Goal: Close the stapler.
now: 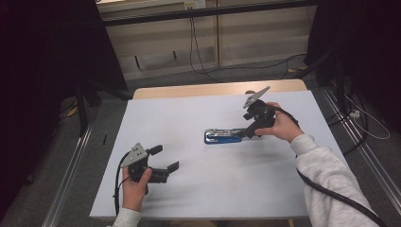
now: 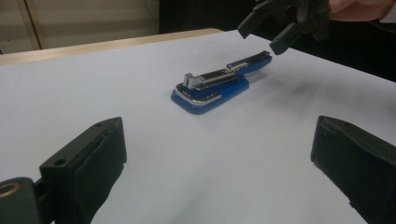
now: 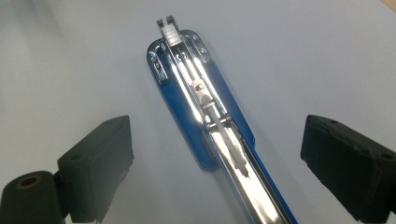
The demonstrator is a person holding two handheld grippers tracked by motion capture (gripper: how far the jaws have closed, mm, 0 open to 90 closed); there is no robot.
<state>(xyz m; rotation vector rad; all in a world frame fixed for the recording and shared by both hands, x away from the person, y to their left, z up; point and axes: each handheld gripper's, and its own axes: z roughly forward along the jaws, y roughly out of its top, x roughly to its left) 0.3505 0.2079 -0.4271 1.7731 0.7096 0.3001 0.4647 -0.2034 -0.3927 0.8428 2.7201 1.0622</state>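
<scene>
My right gripper [image 1: 247, 132] hangs jaws wide over the rear end of the blue stapler [image 1: 224, 136], nothing pinched. Stapler lies flat btwn its fingers [image 3: 98, 163], top swung open, magazine exposed. Left gripper [image 1: 165, 161] also open, well short of it. I'd say opening's done; reloading or closing remains.

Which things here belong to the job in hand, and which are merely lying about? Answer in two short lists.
Part of the job:
- blue and chrome stapler, opened up on the white table
- right gripper, jaws open above the stapler's rear end
- left gripper, jaws open, pointed at the stapler from a distance

Lying about:
- black cables on the floor beyond the table
- black stand at the left
</scene>
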